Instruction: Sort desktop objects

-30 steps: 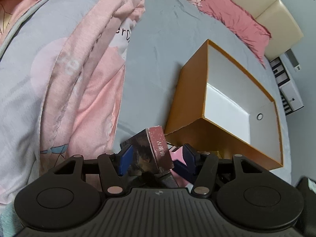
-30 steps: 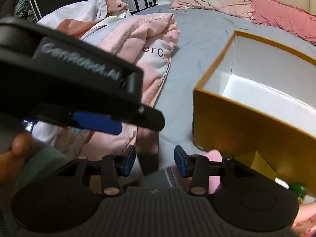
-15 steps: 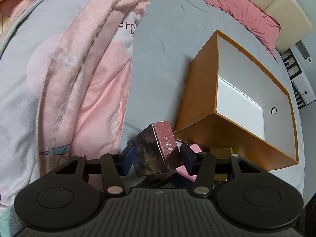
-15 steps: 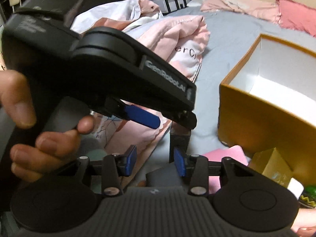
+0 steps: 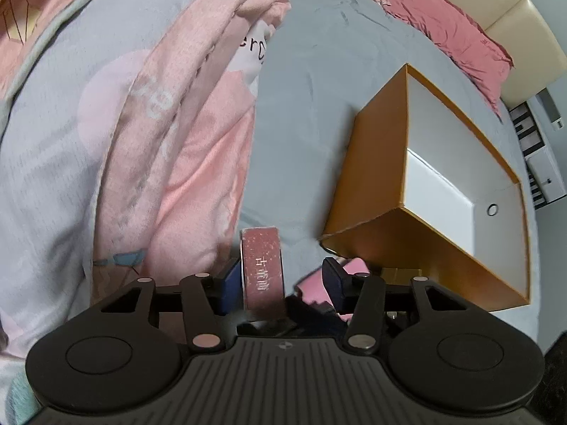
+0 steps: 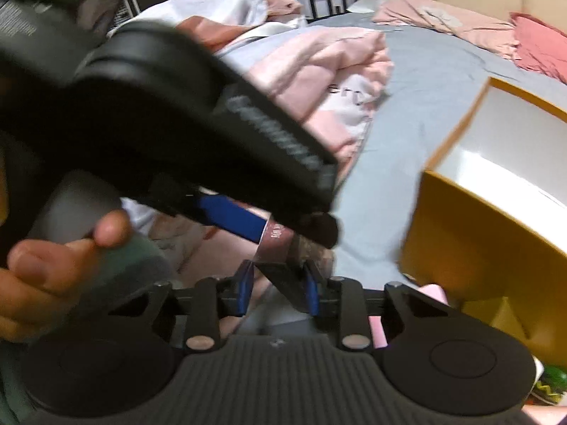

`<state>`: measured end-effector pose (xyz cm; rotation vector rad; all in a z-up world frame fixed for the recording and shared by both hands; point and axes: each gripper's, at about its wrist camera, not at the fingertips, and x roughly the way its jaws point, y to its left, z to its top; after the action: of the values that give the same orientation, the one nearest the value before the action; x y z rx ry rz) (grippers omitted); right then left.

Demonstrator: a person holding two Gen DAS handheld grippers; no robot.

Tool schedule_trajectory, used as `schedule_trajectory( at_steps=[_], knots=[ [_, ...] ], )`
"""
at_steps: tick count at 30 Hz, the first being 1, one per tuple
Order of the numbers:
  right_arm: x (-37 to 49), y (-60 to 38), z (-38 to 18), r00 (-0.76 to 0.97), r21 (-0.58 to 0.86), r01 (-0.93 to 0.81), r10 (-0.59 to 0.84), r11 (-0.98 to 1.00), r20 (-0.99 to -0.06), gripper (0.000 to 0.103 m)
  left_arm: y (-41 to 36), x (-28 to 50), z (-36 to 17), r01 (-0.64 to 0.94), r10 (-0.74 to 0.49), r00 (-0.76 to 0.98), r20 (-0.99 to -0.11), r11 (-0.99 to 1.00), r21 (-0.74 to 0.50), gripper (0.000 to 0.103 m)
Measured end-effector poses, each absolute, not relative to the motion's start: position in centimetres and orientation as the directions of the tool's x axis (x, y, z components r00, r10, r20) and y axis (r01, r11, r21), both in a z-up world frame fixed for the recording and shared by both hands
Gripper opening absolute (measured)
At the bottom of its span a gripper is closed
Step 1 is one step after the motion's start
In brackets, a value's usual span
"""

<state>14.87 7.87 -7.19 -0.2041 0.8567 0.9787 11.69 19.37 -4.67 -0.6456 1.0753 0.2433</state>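
Observation:
A small dark box with a reddish printed end [image 5: 263,272] stands upright between the fingers of my left gripper [image 5: 280,281], whose jaws are wide apart; only the left pad is near it. In the right wrist view my right gripper [image 6: 278,290] has its blue pads closed on the same box [image 6: 283,272], with the left gripper's body [image 6: 170,148] crossing above it. An open orange box with a white inside [image 5: 450,191] lies to the right on the grey bedsheet [image 5: 312,81].
A pink and grey duvet [image 5: 149,134] is heaped on the left. A pink flat item [image 5: 354,269] and a yellow small box [image 6: 496,315] lie by the orange box's near corner. Red pillows [image 5: 443,24] and the headboard are at the far end.
The small box turned upright and my left jaws stand wider around it. My right gripper moved in under the left one and closed on the box.

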Motion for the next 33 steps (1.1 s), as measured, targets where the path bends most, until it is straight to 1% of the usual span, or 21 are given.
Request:
schedule_trajectory(
  at_steps=[1, 2, 4, 8, 10, 11, 15, 16, 17, 21, 25, 26, 29, 33],
  knots=[
    [14.8, 8.0, -7.2, 0.266, 0.214, -0.796, 0.645, 0.566, -0.716, 0.031, 19.3, 11.8, -4.8, -0.483, -0.116, 0.463, -0.879, 0.798, -0.36, 0.048],
    [14.8, 8.0, -7.3, 0.267, 0.214, -0.794, 0.643, 0.569, -0.718, 0.031, 19.3, 11.9, -5.0, -0.482, -0.115, 0.454, -0.883, 0.803, -0.352, 0.038],
    [14.9, 7.7, -7.2, 0.273, 0.203, -0.793, 0.632, 0.575, -0.725, 0.031, 19.3, 12.0, -5.4, -0.474, -0.125, 0.438, -0.89, 0.81, -0.346, 0.03],
    [15.6, 5.7, -6.4, 0.306, 0.173, -0.782, 0.611, 0.599, -0.73, 0.032, 19.0, 11.8, -5.2, -0.448, -0.117, 0.445, -0.888, 0.829, -0.334, 0.028],
    [16.4, 4.2, -5.9, 0.338, 0.153, -0.762, 0.588, 0.629, -0.735, 0.034, 18.7, 11.7, -5.0, -0.429, -0.106, 0.451, -0.886, 0.845, -0.319, 0.027],
    [17.0, 3.5, -5.8, 0.357, 0.144, -0.745, 0.572, 0.651, -0.739, 0.037, 18.4, 11.8, -5.0, -0.416, -0.101, 0.453, -0.886, 0.855, -0.31, 0.027],
    [19.3, 1.9, -7.2, 0.403, 0.084, -0.666, 0.451, 0.742, -0.797, 0.038, 17.3, 12.1, -4.8, -0.376, -0.071, 0.454, -0.888, 0.888, -0.263, 0.027],
    [20.0, 1.7, -7.7, 0.4, 0.079, -0.658, 0.436, 0.749, -0.806, 0.035, 17.2, 12.1, -4.9, -0.374, -0.066, 0.455, -0.888, 0.891, -0.258, 0.027],
    [19.8, 2.2, -8.0, 0.395, 0.085, -0.657, 0.438, 0.749, -0.808, 0.032, 17.2, 12.1, -4.9, -0.373, -0.066, 0.456, -0.888, 0.891, -0.257, 0.027],
    [19.3, 3.3, -8.5, 0.392, 0.09, -0.656, 0.44, 0.75, -0.808, 0.033, 17.6, 12.0, -5.0, -0.381, -0.072, 0.463, -0.884, 0.884, -0.272, 0.027],
    [17.8, 4.4, -8.1, 0.355, 0.15, -0.68, 0.501, 0.718, -0.789, 0.033, 18.2, 11.7, -5.2, -0.411, -0.082, 0.474, -0.877, 0.86, -0.302, 0.027],
    [17.8, 5.0, -8.3, 0.343, 0.151, -0.688, 0.501, 0.71, -0.795, 0.036, 18.3, 11.7, -5.2, -0.415, -0.082, 0.475, -0.876, 0.857, -0.306, 0.027],
    [17.9, 6.0, -8.8, 0.334, 0.14, -0.69, 0.484, 0.71, -0.809, 0.036, 18.3, 11.6, -5.3, -0.416, -0.083, 0.478, -0.874, 0.855, -0.309, 0.027],
    [18.8, 5.5, -8.9, 0.291, 0.211, -0.653, 0.498, 0.727, -0.817, 0.037, 18.5, 11.7, -5.3, -0.417, -0.086, 0.48, -0.873, 0.853, -0.314, 0.027]
  ],
)
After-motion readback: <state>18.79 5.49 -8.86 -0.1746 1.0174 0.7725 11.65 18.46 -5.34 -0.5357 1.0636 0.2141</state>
